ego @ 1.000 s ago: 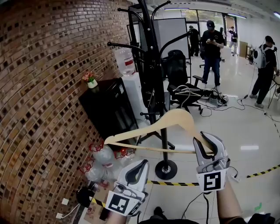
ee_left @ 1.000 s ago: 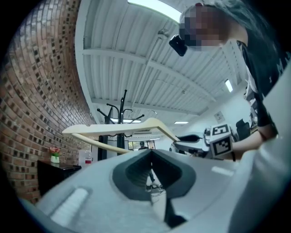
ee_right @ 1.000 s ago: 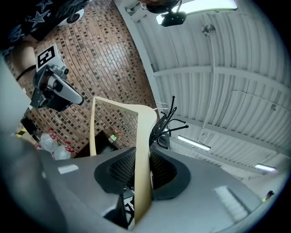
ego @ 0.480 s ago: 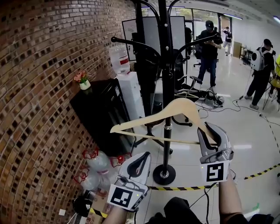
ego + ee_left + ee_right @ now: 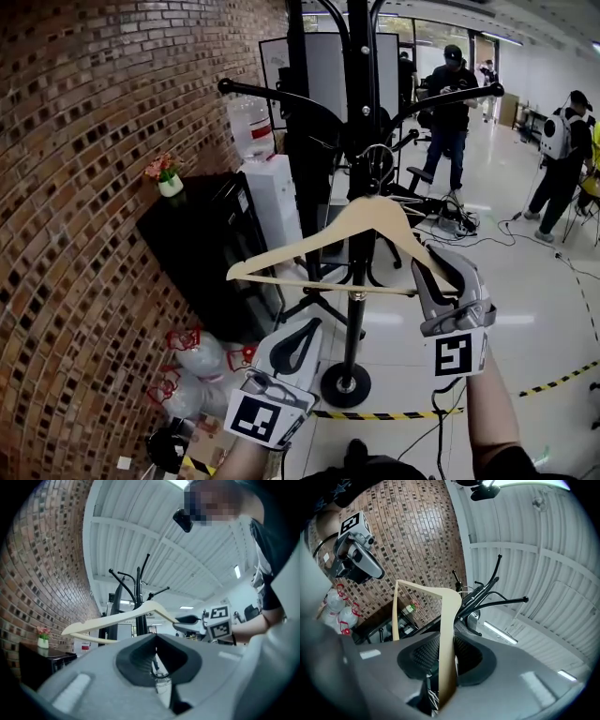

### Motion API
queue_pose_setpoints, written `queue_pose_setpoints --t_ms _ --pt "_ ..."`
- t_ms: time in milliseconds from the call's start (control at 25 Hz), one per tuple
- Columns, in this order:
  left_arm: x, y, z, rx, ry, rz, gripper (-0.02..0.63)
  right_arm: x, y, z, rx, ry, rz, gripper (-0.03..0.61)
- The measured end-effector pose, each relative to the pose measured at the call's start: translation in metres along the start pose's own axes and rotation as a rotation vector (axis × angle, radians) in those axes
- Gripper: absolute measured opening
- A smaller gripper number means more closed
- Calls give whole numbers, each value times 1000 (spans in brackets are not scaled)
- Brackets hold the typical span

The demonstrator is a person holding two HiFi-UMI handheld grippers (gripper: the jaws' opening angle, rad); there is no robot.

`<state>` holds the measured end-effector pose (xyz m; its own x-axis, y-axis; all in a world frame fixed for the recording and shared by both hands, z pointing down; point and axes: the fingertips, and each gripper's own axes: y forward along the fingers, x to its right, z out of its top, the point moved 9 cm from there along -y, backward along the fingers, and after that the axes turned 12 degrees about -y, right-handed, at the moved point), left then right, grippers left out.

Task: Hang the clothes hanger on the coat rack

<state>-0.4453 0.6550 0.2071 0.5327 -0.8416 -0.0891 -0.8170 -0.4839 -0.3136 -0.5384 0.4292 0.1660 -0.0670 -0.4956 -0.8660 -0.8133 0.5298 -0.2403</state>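
Head view | right gripper [image 5: 439, 272] jaws clamp clothes hanger [image 5: 375, 216] | left gripper [image 5: 300, 337] jaws closed, empty

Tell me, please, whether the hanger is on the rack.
Off it: the right hand-held gripper clamps the hanger by one end, its hook free beside the rack.

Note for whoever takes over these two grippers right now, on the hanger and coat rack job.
Right gripper: shut on the right end of the wooden hanger, holding it roughly level.
Left gripper: shut, empty, low under the hanger.
The hanger's hook sits in front of the coat rack pole, just below its arms, not visibly on one.
Done: hanger brought up to the rack.
Left: probably lift the hook over an arm, then release.
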Motion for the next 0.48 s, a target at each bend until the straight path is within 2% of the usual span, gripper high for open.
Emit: queue_pose_setpoints --t_ms 480 --pt "-11 39 -21 -12 -32 -12 5 -26 28 -31 -27 -85 67 97"
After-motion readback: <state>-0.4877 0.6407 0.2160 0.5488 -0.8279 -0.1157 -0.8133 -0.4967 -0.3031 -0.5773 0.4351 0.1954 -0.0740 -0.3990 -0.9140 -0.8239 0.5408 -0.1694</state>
